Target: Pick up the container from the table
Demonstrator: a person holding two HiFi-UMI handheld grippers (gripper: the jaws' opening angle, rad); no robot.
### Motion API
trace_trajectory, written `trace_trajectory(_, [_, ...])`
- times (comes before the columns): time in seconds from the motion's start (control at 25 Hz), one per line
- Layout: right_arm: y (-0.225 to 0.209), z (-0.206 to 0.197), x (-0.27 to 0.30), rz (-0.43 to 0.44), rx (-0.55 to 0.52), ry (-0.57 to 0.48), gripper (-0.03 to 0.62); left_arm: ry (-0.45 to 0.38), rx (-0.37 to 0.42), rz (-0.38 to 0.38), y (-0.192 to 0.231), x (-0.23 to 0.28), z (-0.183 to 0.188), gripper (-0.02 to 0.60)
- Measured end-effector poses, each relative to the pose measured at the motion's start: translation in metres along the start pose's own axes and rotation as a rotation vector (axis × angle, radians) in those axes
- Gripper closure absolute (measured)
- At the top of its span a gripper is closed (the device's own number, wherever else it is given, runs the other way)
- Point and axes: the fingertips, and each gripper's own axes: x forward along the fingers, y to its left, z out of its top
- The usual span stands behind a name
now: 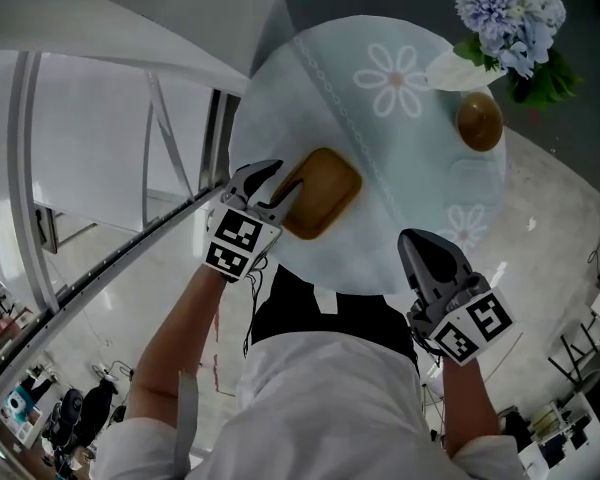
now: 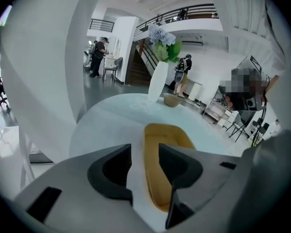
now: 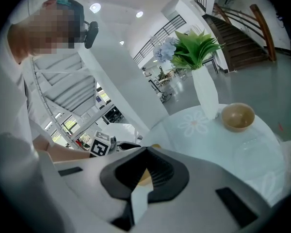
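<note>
At the near left edge of the table (image 1: 280,98), flat on the pale flowered cloth: the container (image 1: 320,193), a shallow yellow-brown tray with rounded corners. Closest of all, the left gripper (image 1: 280,190), narrowly parted and astride the tray's near rim. Seen along its own jaws (image 2: 144,152): one jaw over the hollow of the container (image 2: 167,135), the other outside it above the cloth, the rim running up the gap between them, daylight on both sides, so no squeeze judged as yet. To the right and just off the table's near edge, the right gripper (image 1: 425,243), tips pressed together on nothing (image 3: 143,154), well apart from the tray and idle as far as can be told. Farther across the cloth, a small brown bowl (image 1: 478,120), empty, and just beside it a white vase (image 1: 460,68) with pale blue flowers (image 1: 510,13). Progress, as a judgement: approach and line-up done; closing on the rim and lifting clear of the table not yet done, with a one-sided hold on a thin wall likely to let the tray tip. No brand, label or readable writing anywhere on tray, bowl or vase; only black-and-white square markers on each gripper's cube (image 1: 242,240).
</note>
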Motion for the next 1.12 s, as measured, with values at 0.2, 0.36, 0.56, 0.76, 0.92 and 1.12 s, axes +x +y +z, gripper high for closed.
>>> trace_trajectory(0.2, [-0.010, -0.003, -0.002, -0.007, 0.018, 0.005, 0.576, 0.085, 0.011, 0.008, 0.005, 0.016, -0.008, 0.405])
trace_trajectory(0.36, [-0.018, -0.006, -0.003, -0.013, 0.032, 0.006, 0.576, 0.132, 0.013, 0.010, 0.005, 0.024, -0.014, 0.440])
trace_trajectory(0.56, [-0.024, -0.008, -0.007, -0.018, 0.045, -0.001, 0.576, 0.179, 0.019, 0.018, 0.004, 0.029, -0.021, 0.497])
trace_trajectory(0.76, [-0.026, -0.010, -0.011, -0.021, 0.056, -0.009, 0.576, 0.205, 0.025, 0.025, 0.001, 0.031, -0.024, 0.539])
trace_trajectory(0.92, [-0.023, -0.010, -0.016, -0.023, 0.054, -0.018, 0.576, 0.200, 0.010, 0.044, 0.001, 0.027, -0.021, 0.554])
trace_trajectory(1.12, [-0.021, -0.007, -0.025, -0.037, 0.040, -0.036, 0.576, 0.154, -0.015, 0.047, -0.003, 0.017, -0.006, 0.557])
